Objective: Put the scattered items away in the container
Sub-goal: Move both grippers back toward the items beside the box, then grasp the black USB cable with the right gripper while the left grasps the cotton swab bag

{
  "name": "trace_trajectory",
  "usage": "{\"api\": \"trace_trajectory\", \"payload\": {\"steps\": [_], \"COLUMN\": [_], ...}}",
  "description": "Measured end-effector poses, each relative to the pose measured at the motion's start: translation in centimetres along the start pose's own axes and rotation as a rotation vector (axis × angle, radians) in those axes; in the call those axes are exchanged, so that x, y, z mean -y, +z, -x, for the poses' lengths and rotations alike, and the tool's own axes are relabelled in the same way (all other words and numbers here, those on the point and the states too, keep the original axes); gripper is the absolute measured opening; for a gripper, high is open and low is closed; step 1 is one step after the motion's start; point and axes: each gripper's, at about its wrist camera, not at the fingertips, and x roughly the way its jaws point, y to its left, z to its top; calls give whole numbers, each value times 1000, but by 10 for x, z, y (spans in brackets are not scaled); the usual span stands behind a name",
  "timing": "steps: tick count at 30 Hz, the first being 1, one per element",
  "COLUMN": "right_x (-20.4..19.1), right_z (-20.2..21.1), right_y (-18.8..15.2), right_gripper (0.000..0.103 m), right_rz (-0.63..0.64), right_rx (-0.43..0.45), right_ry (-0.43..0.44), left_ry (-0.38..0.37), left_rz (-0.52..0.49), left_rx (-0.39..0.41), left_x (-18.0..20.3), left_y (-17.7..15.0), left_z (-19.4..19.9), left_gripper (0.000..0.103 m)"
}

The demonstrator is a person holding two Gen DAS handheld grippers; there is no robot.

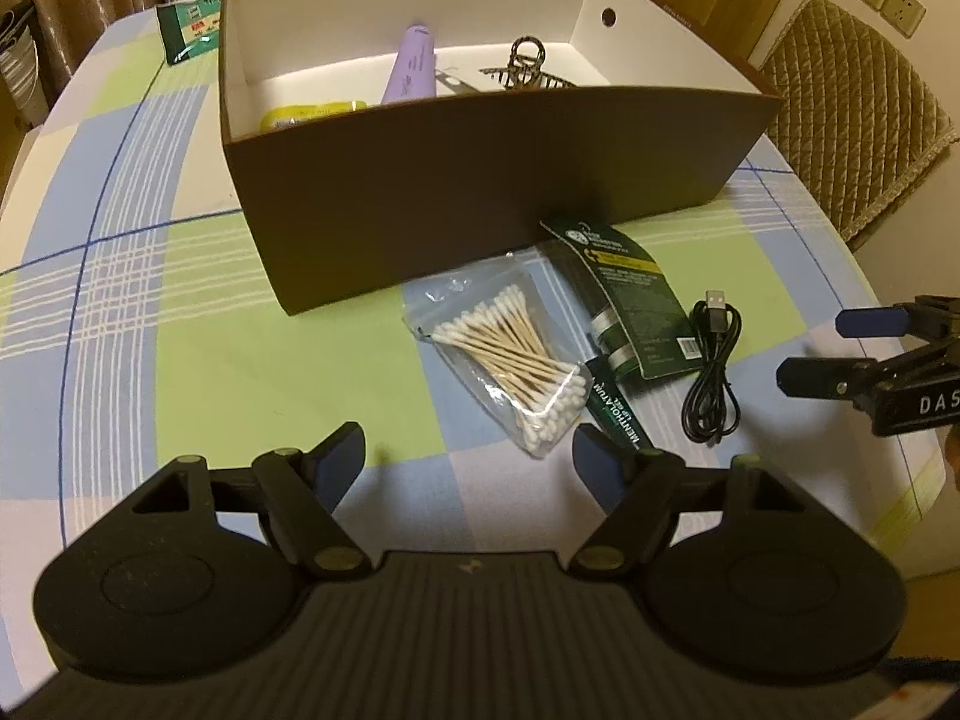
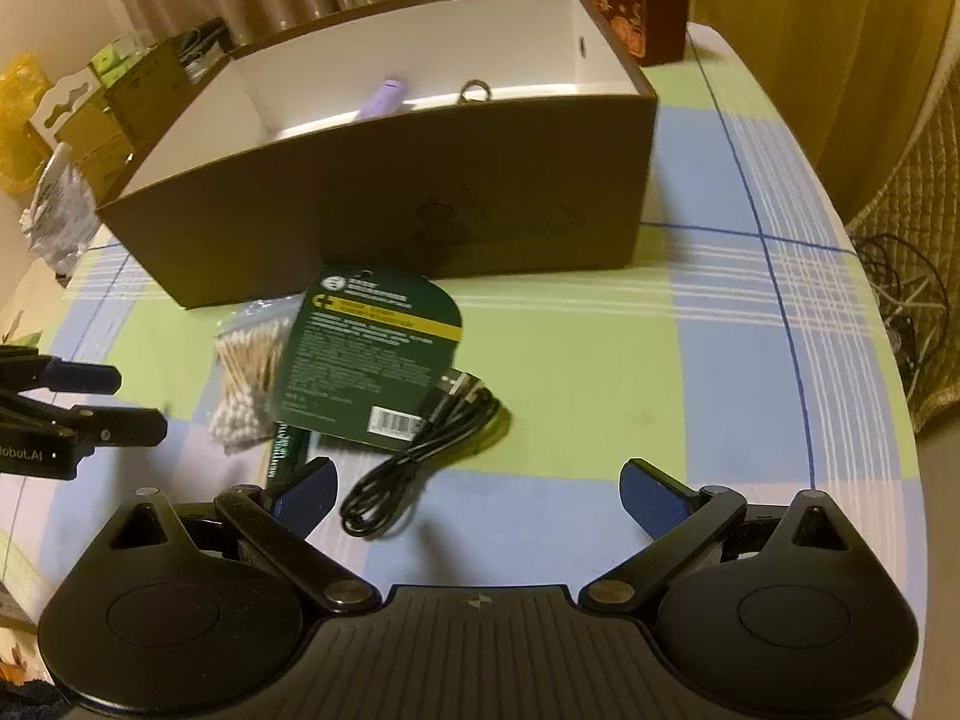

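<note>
Left wrist view: the left gripper [image 1: 468, 456], jaws apart and empty, hovers near the bag of cotton swabs [image 1: 510, 360] lying beside the brown box [image 1: 480, 180]. Straddling the bag's middle looks safest (thin plastic slips). The right gripper [image 2: 477, 495], spread and empty, hangs over the black cable [image 2: 420, 456].

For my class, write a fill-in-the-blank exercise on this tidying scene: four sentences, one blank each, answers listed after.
1. The bag of cotton swabs lies on the table, ____ the brown box.
2. The purple tube lies ____ the box.
3. The coiled cable is ____ in colour.
4. The left gripper and right gripper both have ____ jaws, holding nothing.

Answers: outside; inside; black; open
</note>
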Motion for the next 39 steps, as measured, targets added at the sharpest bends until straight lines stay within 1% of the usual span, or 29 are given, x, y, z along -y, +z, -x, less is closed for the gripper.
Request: {"api": "trace_trajectory", "payload": {"steps": [5, 11, 12, 13, 14, 15, 17, 18, 19, 21, 23, 24, 26, 28, 32, 39], "right_x": [2, -6, -8, -11, -14, -17, -22, -24, -25, -24, -23, -22, -16, -8, 10, 51], "right_z": [-4, -12, -13, -15, -18, -21, -26, -29, -32, -38, -41, -42, -42, -41, -36, -25], "right_y": [0, -1, -1, -1, -1, 0, 1, 1, 2, 2, 1, 0, -1, -3, -5, -6], "right_gripper": [98, 97, 93, 85, 80, 78, 68, 57, 50, 44, 30, 26, 15, 11, 11, 11], "right_rz": [-28, -26, -21, -15, -10, -7, 0, 2, -1, -10, -8, -10, -14, -25, -51, -135], "right_rx": [1, -1, 1, 0, -4, -7, -3, -1, -3, -11, -16, -20, -28, -29, -19, 1], "right_ry": [0, 30, 36, 44, 48, 49, 43, 38, 34, 37, 31, 26, 11, -1, -38, -93], "left_ry": [1, 7, 8, 9, 10, 12, 14, 14, 15, 15, 16, 16, 15, 16, 1, -24], "left_rz": [2, -1, -1, -1, -1, 0, 1, 1, 2, 2, 1, 2, 4, 6, 6, -5], "left_rx": [-15, -20, -21, -22, -24, -26, -28, -29, -29, -29, -27, -25, -23, -21, -14, 9], "left_x": [-2, -5, -6, -6, -7, -8, -9, -10, -10, -11, -12, -12, -13, -14, -11, 0], "left_y": [2, 7, 7, 7, 7, 7, 7, 6, 6, 6, 6, 6, 8, 9, 14, 28], "left_z": [-7, -12, -13, -14, -14, -15, -17, -17, -18, -18, -18, -18, -18, -20, -23, -35], "left_gripper": [72, 72, 72, 72, 72, 72, 72, 72, 72, 72, 72, 72, 72, 72, 72, 72]}}
